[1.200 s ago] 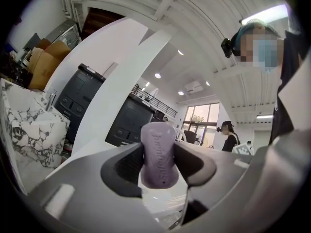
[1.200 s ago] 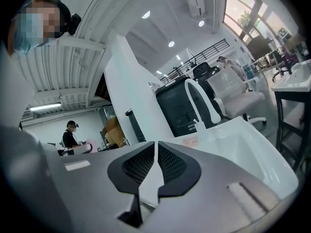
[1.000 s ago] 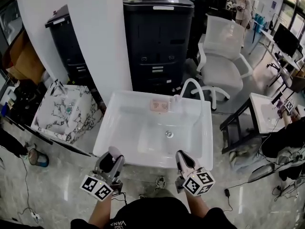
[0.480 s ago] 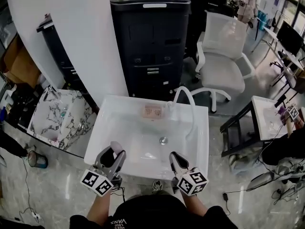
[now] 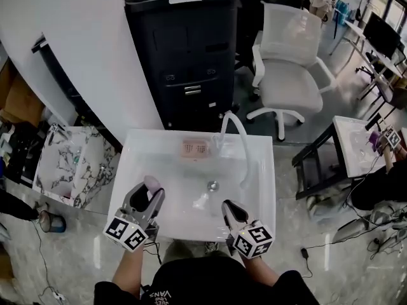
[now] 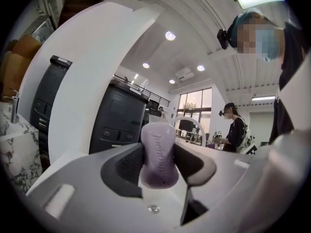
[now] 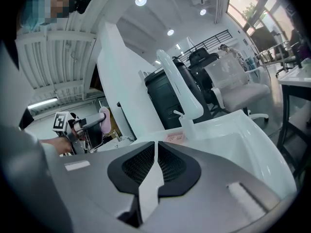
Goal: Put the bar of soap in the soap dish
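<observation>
The bar of soap (image 6: 159, 152), pale lilac with lettering pressed into its face, stands upright between the two dark ribbed pads of the left gripper (image 5: 146, 199), which is clamped on it from both sides. In the head view the bar shows as a rounded lilac end sticking out of the jaw tips above the near left part of the white sink (image 5: 264, 189). The soap dish (image 5: 195, 149), a small pink slotted tray, sits on the far rim of the sink, just left of the base of the faucet (image 5: 234, 129), and is well apart from the bar. The white faucet arches from the back rim over the basin. The right gripper (image 5: 230, 210) hangs above the near right part of the basin, level with the left one; in its own view its jaws are pressed together with nothing between them, and past them the pink dish and the faucet base show at the back of the sink. That same view also catches the left gripper off to the left with the lilac bar in its tips. Each gripper carries its marker cube at the near end, next to the person's forearms. Beyond the sink stands a tall black cabinet (image 5: 184, 49), with a white office chair (image 5: 289, 62) to its right, a white curved wall (image 5: 76, 43) to its left, and a marble-patterned basin (image 5: 70, 164) on the floor beside the sink's left edge.
</observation>
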